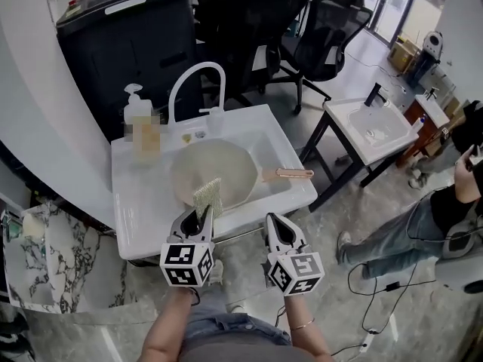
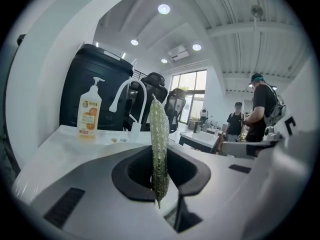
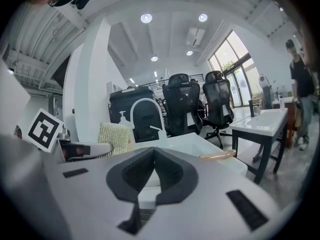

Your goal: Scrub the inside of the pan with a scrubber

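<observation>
Fingers of left gripper (image 2: 160, 160) pinch the scrubber (image 2: 159, 139) upright — right gripper (image 3: 154, 154) fingers pressed together, empty.

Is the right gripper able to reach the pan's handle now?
Probably yes: the right gripper has a free way to the handle, which points to its side. Its jaws are shut and must open first.

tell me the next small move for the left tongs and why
Probably ease the left tongs forward and down until the scrubber meets the inside of the pan. They are shut on the scrubber, which stands upright over the pan's near rim; the right tongs are shut on nothing.
</observation>
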Available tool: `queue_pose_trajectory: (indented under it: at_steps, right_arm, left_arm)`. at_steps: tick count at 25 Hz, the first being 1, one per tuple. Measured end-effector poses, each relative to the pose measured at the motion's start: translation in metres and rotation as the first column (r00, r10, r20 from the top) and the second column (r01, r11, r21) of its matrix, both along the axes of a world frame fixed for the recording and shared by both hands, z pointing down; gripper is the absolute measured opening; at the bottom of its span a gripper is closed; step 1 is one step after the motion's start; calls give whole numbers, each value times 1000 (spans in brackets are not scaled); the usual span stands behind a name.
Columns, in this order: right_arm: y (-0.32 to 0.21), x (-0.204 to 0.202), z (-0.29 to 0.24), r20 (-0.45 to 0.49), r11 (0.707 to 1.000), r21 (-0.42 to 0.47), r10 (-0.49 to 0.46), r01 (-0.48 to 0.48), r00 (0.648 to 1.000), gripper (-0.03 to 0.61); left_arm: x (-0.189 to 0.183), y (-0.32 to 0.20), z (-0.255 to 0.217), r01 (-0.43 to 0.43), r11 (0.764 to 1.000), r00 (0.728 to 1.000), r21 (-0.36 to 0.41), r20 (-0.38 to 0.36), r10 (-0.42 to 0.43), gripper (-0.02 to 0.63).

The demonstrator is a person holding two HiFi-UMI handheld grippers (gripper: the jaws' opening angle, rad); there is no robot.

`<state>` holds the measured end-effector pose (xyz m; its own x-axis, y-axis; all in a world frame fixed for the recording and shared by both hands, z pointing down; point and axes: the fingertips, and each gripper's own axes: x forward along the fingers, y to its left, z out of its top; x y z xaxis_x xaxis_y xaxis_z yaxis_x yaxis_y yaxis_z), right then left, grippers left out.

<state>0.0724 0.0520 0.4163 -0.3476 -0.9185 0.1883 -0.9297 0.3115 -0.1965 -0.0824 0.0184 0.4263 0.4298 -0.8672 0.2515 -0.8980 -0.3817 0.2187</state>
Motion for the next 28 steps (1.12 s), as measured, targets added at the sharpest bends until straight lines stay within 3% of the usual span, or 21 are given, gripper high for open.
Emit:
queue_pose_trajectory:
  at_steps: [14,28]
  right_arm:
    - [-123,-19,6,-44,997,-46,62,-64,997,11]
    - [-150,-10,27,-87,981,-114,147,-156,985,11]
  left_arm:
    - [-23,-116,15,-61,997,998,-45,-14,61,67]
    - [-9,-170,49,-184,966,983,-181,-23,182,67]
